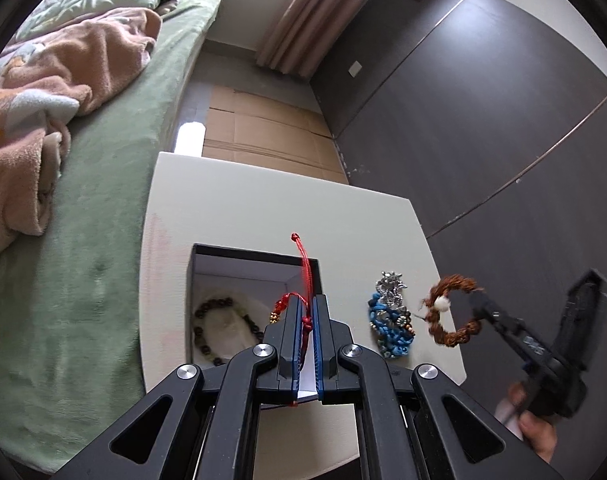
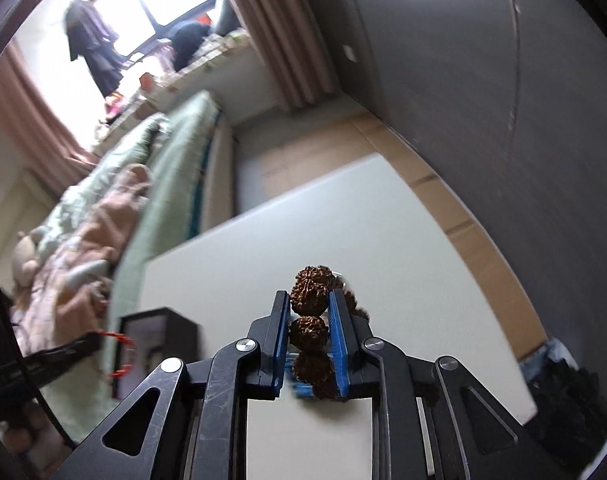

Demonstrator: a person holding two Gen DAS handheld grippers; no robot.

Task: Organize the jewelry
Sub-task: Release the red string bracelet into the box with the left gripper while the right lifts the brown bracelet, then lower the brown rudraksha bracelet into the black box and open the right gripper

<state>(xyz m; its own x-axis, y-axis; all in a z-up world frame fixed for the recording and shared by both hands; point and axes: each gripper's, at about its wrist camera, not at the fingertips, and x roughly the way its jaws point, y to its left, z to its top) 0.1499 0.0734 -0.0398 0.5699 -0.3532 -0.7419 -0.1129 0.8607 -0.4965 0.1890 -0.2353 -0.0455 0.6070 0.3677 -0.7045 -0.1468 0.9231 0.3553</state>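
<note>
My left gripper (image 1: pixel 306 304) is shut on a red cord bracelet (image 1: pixel 303 264) and holds it over the right wall of an open black jewelry box (image 1: pixel 223 251) with a white lining. A dark bead bracelet (image 1: pixel 213 306) lies in the box. My right gripper (image 2: pixel 309 298) is shut on a brown rough-bead bracelet (image 2: pixel 309 300) and holds it above the white table; in the left wrist view that bracelet (image 1: pixel 449 338) hangs to the right of the box. A blue bead piece (image 1: pixel 389 328) and a silver piece (image 1: pixel 389 286) lie on the table between them.
The white table (image 1: pixel 263 200) stands beside a bed with a green sheet (image 1: pixel 103 240) and a pink blanket (image 1: pixel 63 80). Dark grey wardrobe doors (image 1: pixel 483 120) lie on the right. Cardboard (image 1: pixel 263 128) covers the floor beyond the table.
</note>
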